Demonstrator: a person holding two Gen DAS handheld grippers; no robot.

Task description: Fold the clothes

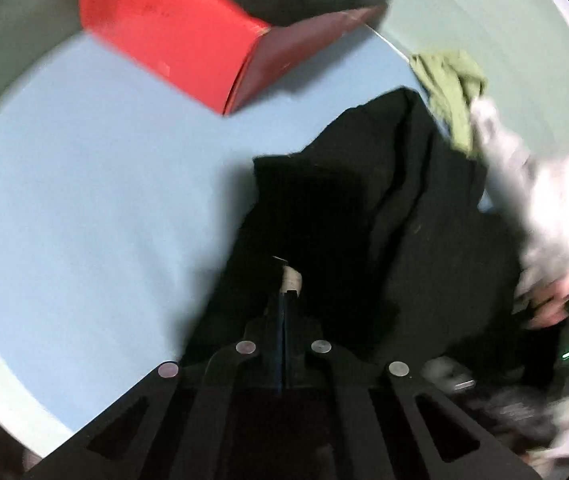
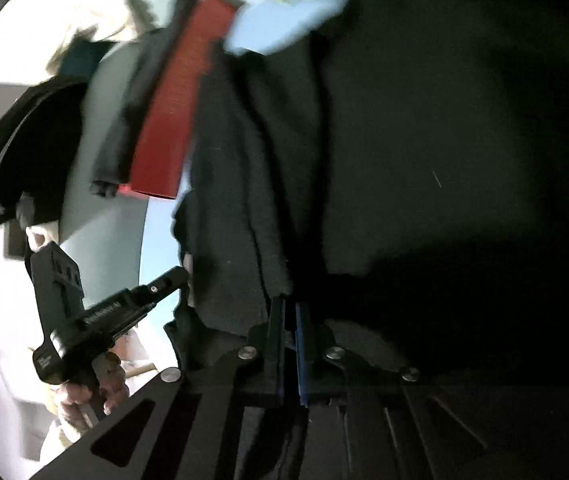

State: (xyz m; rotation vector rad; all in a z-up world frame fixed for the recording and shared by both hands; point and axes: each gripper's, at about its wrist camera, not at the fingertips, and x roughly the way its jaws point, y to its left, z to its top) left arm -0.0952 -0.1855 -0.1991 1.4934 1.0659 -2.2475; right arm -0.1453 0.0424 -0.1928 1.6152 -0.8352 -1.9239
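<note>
Item: black garment (image 1: 384, 208), heaped on the blue worktop (image 1: 84, 200) toward its edge, left tongs (image 1: 284, 276) and right tongs (image 2: 289, 304) each clenched on its cloth, seemingly to spread it for folding.

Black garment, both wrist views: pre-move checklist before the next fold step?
1. Left tongs shut on the black garment: ok, fingers together with dark cloth around the tips.
2. Right tongs shut on the same garment: ok, fabric edge sits at the closed fingers.
3. Which part of the garment each holds (hem, shoulder, sleeve): cannot tell, cloth too dark and bunched.
4. Bare blue surface to lay it on: ok, open on the left.
5. Red box clear of the garment: ok, apart from it.
6. Green cloth free of the black garment: not ok, it lies against its far edge.
</note>
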